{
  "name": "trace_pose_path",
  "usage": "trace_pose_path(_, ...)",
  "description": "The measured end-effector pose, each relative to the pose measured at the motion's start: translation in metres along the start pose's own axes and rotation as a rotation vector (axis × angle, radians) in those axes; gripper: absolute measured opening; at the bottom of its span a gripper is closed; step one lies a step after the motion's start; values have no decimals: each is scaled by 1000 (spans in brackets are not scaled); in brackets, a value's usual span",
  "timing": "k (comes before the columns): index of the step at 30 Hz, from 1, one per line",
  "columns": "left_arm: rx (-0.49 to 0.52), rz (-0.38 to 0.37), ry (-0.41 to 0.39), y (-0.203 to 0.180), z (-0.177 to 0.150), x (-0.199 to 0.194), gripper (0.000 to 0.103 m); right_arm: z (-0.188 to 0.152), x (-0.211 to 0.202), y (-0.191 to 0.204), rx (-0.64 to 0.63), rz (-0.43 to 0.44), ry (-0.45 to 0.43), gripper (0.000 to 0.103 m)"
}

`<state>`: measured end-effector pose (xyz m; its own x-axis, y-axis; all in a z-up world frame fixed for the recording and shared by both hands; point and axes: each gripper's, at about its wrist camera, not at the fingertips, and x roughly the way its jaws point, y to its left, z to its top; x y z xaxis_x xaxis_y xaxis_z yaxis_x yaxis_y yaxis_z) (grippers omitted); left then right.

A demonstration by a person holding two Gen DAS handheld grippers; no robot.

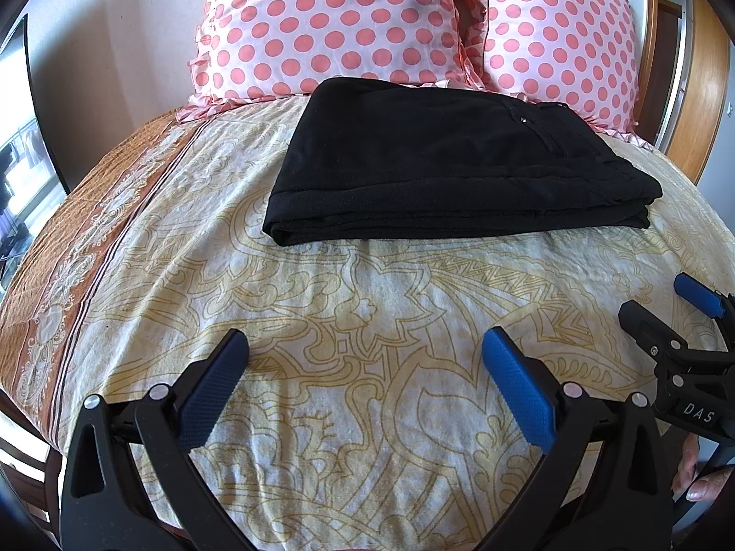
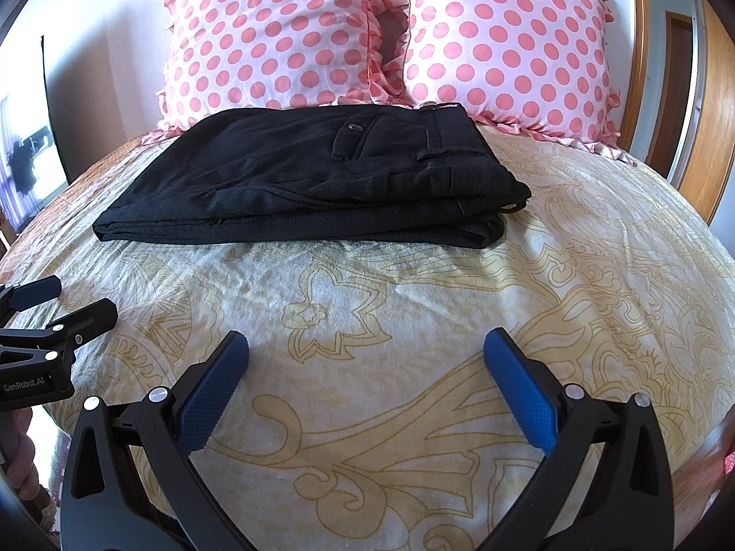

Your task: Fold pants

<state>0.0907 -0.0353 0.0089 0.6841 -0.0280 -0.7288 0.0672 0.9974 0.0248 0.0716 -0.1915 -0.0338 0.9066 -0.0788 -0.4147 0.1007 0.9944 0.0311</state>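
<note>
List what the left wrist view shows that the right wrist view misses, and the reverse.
Left wrist only: the orange patterned border of the bedsheet, and the right gripper seen from the side.

Right wrist only: the pants' belt loops, and the left gripper at its edge.

Both: folded black pants, two polka-dot pillows, jaws open, holding nothing.

The folded pants [image 1: 459, 170] are laid on the bed [image 1: 321, 321], seemingly touching two pillows [image 1: 330, 23] behind.
</note>
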Motion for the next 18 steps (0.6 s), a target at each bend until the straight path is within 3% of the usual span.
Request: trace_pose_path(18, 1, -3, 7, 1, 1, 0, 101, 0, 0, 0, 0, 0, 0, 102)
